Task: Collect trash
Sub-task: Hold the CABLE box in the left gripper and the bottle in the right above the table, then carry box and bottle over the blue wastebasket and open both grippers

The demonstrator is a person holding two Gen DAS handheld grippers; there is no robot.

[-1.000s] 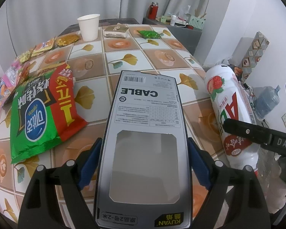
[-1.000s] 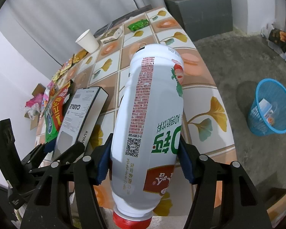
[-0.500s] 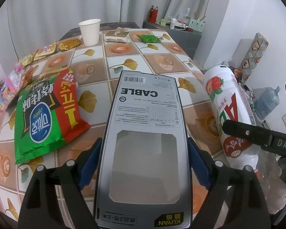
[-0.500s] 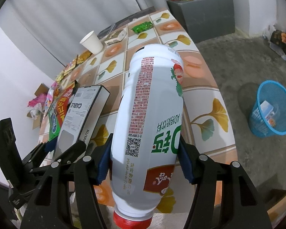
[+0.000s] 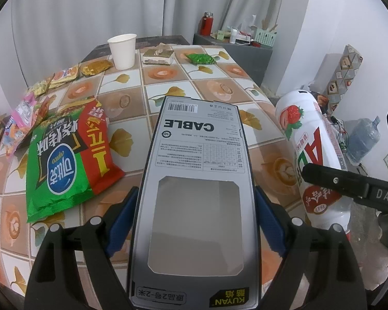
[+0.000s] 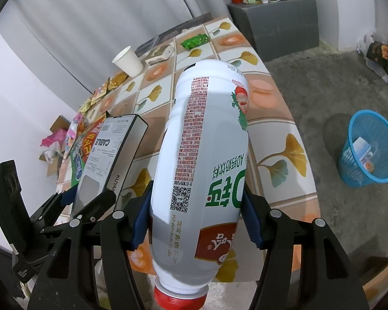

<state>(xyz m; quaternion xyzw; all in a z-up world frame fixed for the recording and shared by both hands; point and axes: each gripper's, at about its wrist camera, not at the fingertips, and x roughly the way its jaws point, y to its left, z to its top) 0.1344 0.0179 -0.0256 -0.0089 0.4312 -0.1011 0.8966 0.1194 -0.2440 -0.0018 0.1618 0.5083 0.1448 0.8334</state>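
Left wrist: my left hand-held gripper (image 5: 194,222) clamps the cable box (image 5: 198,180) above the table (image 5: 168,77); chip bag (image 5: 67,160) lies left, cup (image 5: 122,47) far back.
Right wrist: my right hand-held gripper (image 6: 196,217) grips the bottle (image 6: 201,168), cap toward me, over the table edge; blue bin (image 6: 370,147) on the floor, right.

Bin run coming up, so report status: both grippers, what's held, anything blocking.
Left gripper shut on cable box. Right gripper shut on white bottle, cap toward camera. Blue basket on floor beyond table edge, nothing visible in the way.
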